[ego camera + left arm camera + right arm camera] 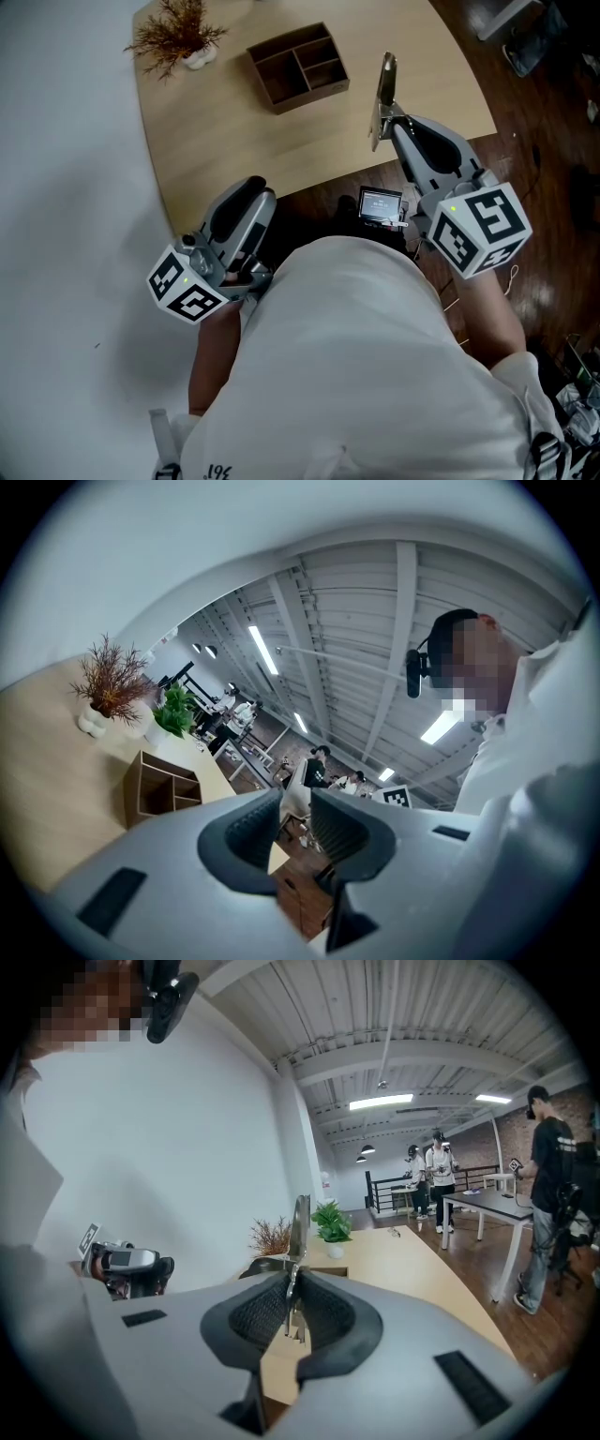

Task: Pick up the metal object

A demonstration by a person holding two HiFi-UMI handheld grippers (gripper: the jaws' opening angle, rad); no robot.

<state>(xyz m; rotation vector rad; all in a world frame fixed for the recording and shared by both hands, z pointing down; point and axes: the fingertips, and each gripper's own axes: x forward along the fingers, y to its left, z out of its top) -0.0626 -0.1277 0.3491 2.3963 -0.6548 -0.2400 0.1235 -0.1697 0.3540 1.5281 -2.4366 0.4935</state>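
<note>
The metal object is a thin flat silvery piece that stands upright above the near edge of the light wooden table. My right gripper is shut on its lower end. In the right gripper view the metal object rises from between the dark pads, clear of the tabletop. My left gripper hovers at the table's near left edge, away from the object. In the left gripper view my left gripper stands slightly open, with a narrow gap and nothing between its pads.
A brown wooden organiser box with compartments sits at the back of the table, and a dried plant in a white vase at the back left corner. A small device with a screen hangs below the table edge. Dark wood floor lies to the right.
</note>
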